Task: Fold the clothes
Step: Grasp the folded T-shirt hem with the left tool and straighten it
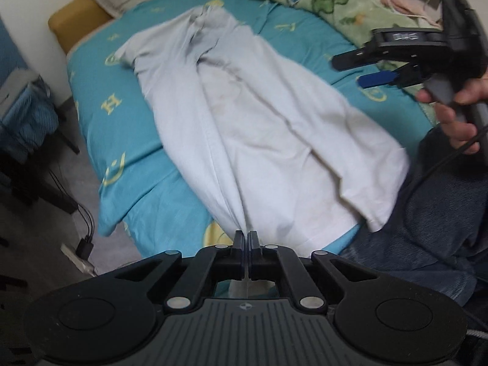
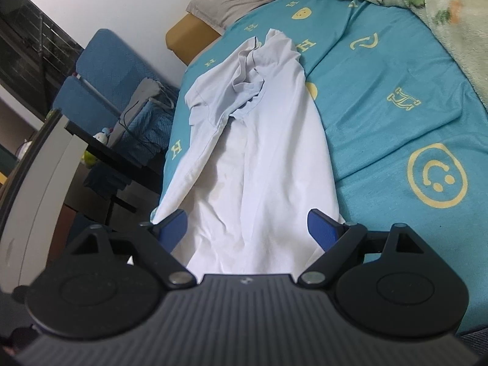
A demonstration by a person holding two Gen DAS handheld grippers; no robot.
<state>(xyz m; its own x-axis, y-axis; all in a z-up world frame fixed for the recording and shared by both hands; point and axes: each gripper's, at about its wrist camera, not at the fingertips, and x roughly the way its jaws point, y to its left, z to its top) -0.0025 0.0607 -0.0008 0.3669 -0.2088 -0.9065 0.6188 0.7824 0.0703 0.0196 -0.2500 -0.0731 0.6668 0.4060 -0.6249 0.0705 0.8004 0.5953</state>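
Jaws of the left gripper (image 1: 246, 235) are clamping the hem of a white shirt (image 1: 259, 128) lying on the blue bedsheet (image 2: 396, 70), while the right gripper (image 2: 247, 222) is hovering spread apart, needing an even, taut pull.

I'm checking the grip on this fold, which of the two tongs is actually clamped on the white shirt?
The left tongs, shut on the white shirt's near edge. The right tongs stand wide open above the shirt, holding nothing.

Rumpled white T-shirt (image 1: 259, 128) lengthwise on the bed, near hem pinched up.
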